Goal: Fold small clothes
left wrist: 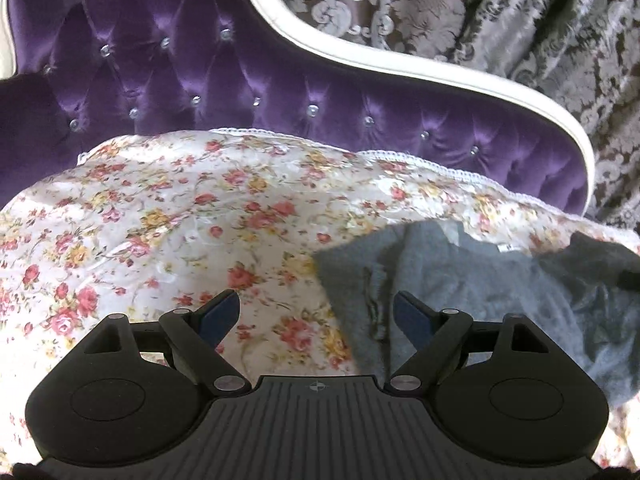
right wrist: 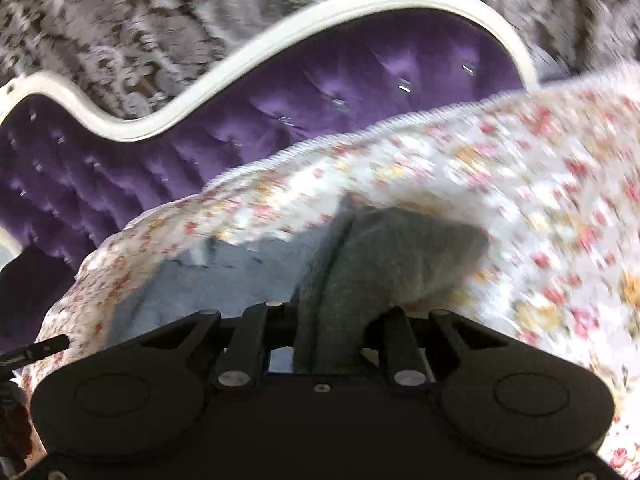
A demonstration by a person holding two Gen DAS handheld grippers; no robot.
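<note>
- My left gripper [left wrist: 316, 316] hangs wide open and empty over the floral bedspread [left wrist: 168, 216], its right finger above the grey garment's [left wrist: 460, 280] left edge.
- The garment lies on the bed near the purple headboard [left wrist: 160, 60], spreading rightward from that gripper.
- My right gripper [right wrist: 330, 332] seems closed on a bunched grey fold; blur hides the fingertips.
- So the right hand has the cloth, and the left must move right to catch the free edge.
</note>
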